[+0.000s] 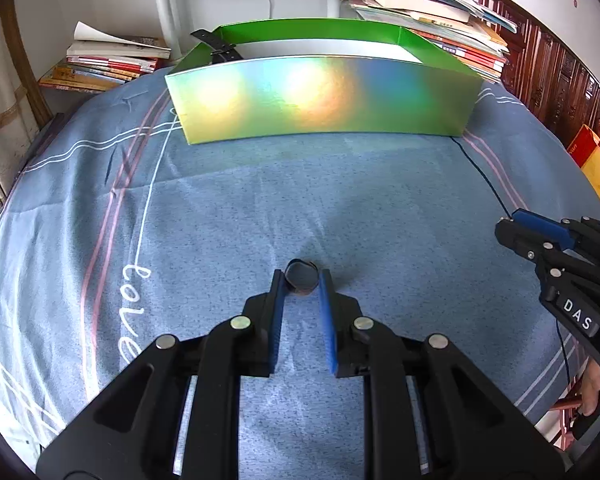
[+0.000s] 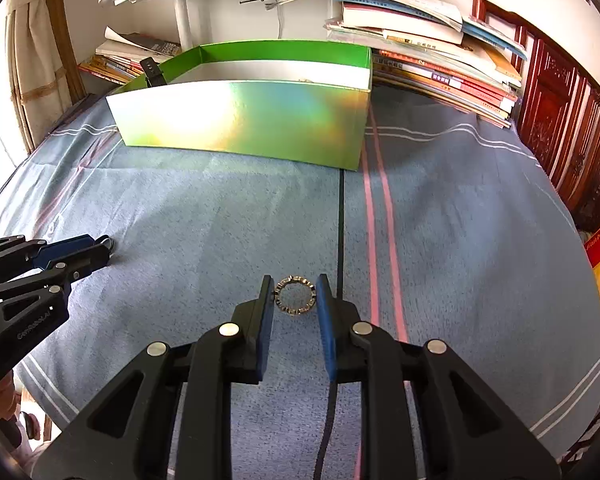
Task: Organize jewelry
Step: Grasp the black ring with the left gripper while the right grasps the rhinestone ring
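Note:
A dark round ring-like piece (image 1: 301, 278) sits between the fingertips of my left gripper (image 1: 302, 282), whose pads close against its sides just above the blue bedsheet. A gold studded ring (image 2: 295, 295) sits between the fingertips of my right gripper (image 2: 295, 294), gripped on both sides. The shiny green box (image 1: 324, 96) stands open at the far side, also in the right wrist view (image 2: 244, 120). A black watch strap (image 1: 220, 46) hangs over its left rim. Each gripper shows in the other's view: right (image 1: 516, 228), left (image 2: 96, 248).
The blue striped bedsheet (image 1: 220, 208) covers the work surface. Stacks of books (image 1: 112, 64) lie behind the box at left and at right (image 2: 440, 64). A white desk leg (image 2: 184, 20) and a carved wooden cabinet (image 2: 572, 128) stand beyond. A thin black cord (image 1: 484, 176) crosses the sheet.

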A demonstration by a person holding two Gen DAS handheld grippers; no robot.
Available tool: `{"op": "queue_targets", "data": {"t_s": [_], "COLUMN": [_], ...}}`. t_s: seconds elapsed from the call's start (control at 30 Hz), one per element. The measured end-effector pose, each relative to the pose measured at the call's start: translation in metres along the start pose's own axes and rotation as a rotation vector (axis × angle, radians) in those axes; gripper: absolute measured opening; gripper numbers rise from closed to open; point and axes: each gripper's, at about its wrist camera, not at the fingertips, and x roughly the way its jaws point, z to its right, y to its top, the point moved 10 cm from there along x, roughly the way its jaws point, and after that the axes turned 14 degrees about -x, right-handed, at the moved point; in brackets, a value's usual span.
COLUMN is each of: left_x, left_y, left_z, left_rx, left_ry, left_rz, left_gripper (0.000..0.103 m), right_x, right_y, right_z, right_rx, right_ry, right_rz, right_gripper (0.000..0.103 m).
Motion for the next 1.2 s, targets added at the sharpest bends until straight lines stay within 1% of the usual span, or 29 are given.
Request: {"op": "queue_targets", "data": {"t_s": [0.23, 0.33, 0.43, 0.63, 0.83, 1.1, 1.13, 1.17, 1.2], "left_x": [0.0018, 0.0010, 0.0006, 0.0008, 0.0009, 0.0009, 0.0011, 0.0012, 0.0011], "left_y": [0.0032, 0.0029, 0.0025, 0.0028, 0.0031, 0.0033, 0.0036, 0.0032, 0.0030], "left_z": [-0.0081, -0.0086, -0.0081, -0.0085, -0.0090, -0.0093, -0.0097, -0.0087, -0.0078], "left_rx": [-0.030, -0.026, -0.022, -0.020, -0.017, -0.017, -0.020, -0.020, -0.020], "left_ry": [0.030, 0.036, 0.036, 0.042, 0.044, 0.042, 0.038, 0.031, 0.023], "left_rz": [0.010, 0.012, 0.013, 0.016, 0.018, 0.020, 0.018, 0.016, 0.013], "left_gripper": [0.018, 0.018, 0.018, 0.023, 0.024, 0.024, 0.023, 0.018, 0.018], "right_x": [0.0088, 0.0082, 0.0079, 0.0086, 0.0086, 0.0085, 0.0084, 0.0082, 0.0079], "right_y": [0.0007, -0.0004, -0.0011, -0.0010, -0.0008, -0.0001, -0.0001, 0.0001, 0.0008], "right_z": [-0.0018, -0.0024, -0.0022, -0.0034, -0.0042, -0.0071, -0.0085, -0.0098, -0.0101], "right_rx": [0.013, 0.005, 0.003, 0.002, -0.006, -0.022, -0.024, -0.026, -0.029], "right_ry": [0.006, 0.014, 0.012, 0.004, -0.007, -0.020, -0.017, -0.012, -0.019], "right_rz": [-0.016, -0.016, -0.015, -0.015, -0.015, -0.017, -0.017, -0.016, -0.015], "right_gripper": [0.022, 0.024, 0.025, 0.025, 0.025, 0.022, 0.022, 0.022, 0.022]}}
